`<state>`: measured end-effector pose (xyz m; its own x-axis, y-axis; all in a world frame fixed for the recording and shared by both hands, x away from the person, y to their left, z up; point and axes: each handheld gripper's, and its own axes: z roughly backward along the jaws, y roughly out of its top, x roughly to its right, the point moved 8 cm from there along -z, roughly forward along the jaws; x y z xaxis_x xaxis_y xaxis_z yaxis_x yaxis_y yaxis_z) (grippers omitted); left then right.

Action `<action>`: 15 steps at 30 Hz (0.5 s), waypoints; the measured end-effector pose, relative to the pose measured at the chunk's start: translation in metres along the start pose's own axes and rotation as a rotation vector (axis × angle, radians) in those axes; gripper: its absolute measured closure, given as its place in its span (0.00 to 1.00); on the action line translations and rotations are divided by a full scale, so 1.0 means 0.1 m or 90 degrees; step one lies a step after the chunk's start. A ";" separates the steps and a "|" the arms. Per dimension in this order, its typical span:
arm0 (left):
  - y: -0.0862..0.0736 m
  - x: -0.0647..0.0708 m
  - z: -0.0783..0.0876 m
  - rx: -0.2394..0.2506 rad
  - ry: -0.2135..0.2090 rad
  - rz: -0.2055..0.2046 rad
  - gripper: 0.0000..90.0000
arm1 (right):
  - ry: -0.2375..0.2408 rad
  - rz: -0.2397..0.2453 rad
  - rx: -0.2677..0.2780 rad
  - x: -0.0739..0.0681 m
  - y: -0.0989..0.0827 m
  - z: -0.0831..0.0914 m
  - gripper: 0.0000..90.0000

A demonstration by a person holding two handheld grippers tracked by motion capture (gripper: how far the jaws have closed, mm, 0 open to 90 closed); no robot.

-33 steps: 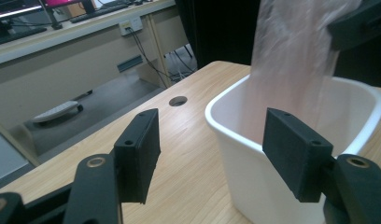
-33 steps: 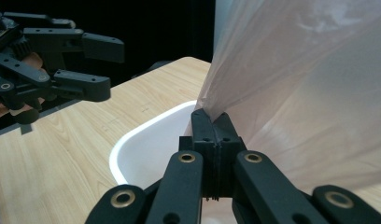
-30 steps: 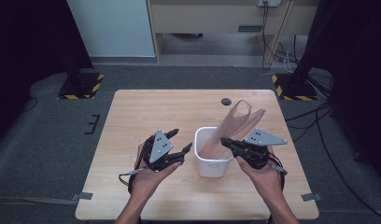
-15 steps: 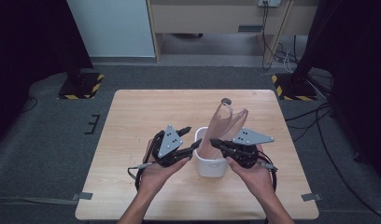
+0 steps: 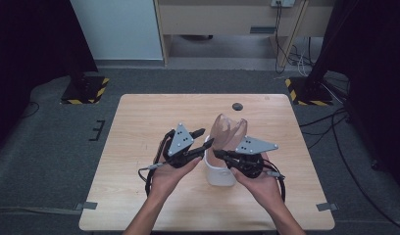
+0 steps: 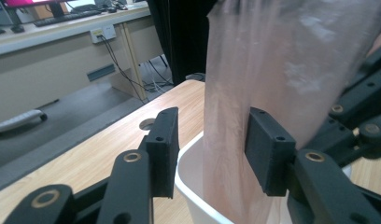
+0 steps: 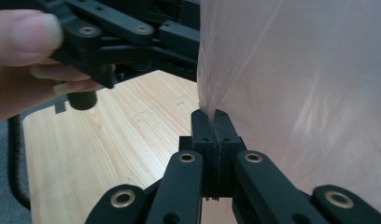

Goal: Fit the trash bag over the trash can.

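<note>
Grey carpet and black stands surround a light wooden table (image 5: 139,127), on which a small white bin (image 5: 218,172) is set between the two tongs. A thin, translucent pinkish bag (image 5: 228,133) rises out of the bin, just ahead of both tools.

The right tongs (image 7: 215,122) are clenched on a gathered edge of the bag, the film being pinched flat between the two pads. The left tongs (image 6: 211,151) are not yet clamped: the jaws have just been closing, and the bag's film and the bin's white rim are seen between them, the far pad lying against the film and the near pad standing clear. A dark round hole (image 5: 237,106) is seen in the tabletop well beyond the tongs.
</note>
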<state>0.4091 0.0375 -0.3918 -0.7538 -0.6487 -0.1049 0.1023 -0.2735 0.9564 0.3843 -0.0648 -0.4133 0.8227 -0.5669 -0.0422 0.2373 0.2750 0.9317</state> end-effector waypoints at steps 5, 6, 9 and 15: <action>-0.03 0.02 -0.05 -0.017 -0.001 -0.024 0.67 | 0.012 0.000 0.002 -0.02 0.00 0.01 1.00; -0.04 0.01 -0.05 -0.019 0.000 -0.023 0.68 | 0.014 -0.001 0.003 -0.02 0.01 0.01 1.00; -0.03 0.00 -0.06 -0.011 -0.005 -0.013 0.71 | 0.022 -0.003 0.008 -0.03 0.01 0.02 1.00; -0.02 0.05 -0.10 -0.003 -0.036 -0.010 0.72 | 0.031 0.001 0.004 -0.06 0.01 0.02 1.00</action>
<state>0.4111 0.0277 -0.3965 -0.7911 -0.6027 -0.1048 0.0928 -0.2876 0.9532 0.3788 -0.0628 -0.4118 0.8475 -0.5277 -0.0580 0.2325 0.2708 0.9342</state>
